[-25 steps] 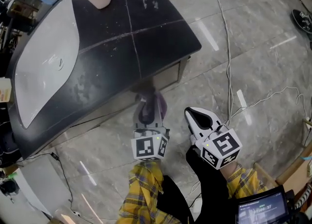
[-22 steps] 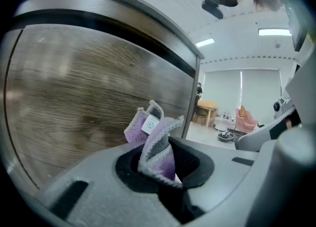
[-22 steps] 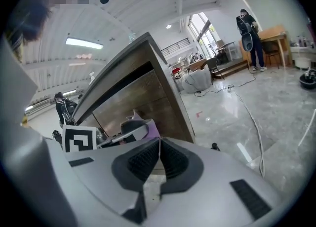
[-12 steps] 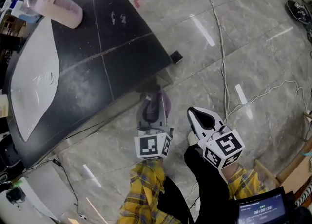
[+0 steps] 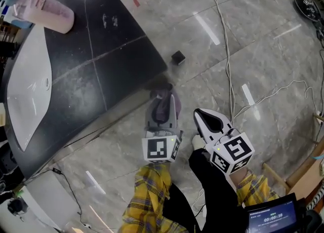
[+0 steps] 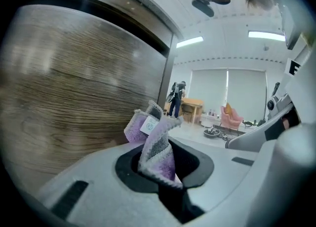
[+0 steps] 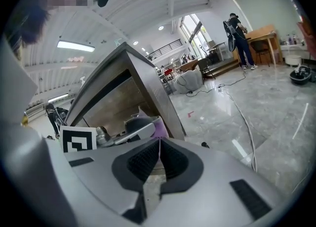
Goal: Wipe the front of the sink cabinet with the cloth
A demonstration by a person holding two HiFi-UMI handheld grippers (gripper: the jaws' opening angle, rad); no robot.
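Observation:
My left gripper (image 5: 162, 109) is shut on a purple and grey cloth (image 5: 163, 100), which bunches up out of its jaws. It holds the cloth against the wood-grain front of the sink cabinet (image 6: 74, 102), close to the cabinet's right corner. In the left gripper view the cloth (image 6: 154, 144) stands up between the jaws, its white label showing. My right gripper (image 5: 208, 121) hangs just right of the left one, shut and empty, away from the cabinet. The right gripper view (image 7: 159, 164) shows the jaws pressed together, with the cloth (image 7: 159, 128) beyond them.
The dark countertop (image 5: 101, 70) carries a white basin (image 5: 28, 90) and a pink bottle (image 5: 44, 10) at the back. A small black block (image 5: 177, 57) lies on the marble floor beyond the corner. Cables (image 5: 229, 60) run across the floor at right. A screen (image 5: 273, 220) sits bottom right.
The left gripper and cloth have slid right along the cabinet front to its right corner. The right gripper has kept its place beside it.

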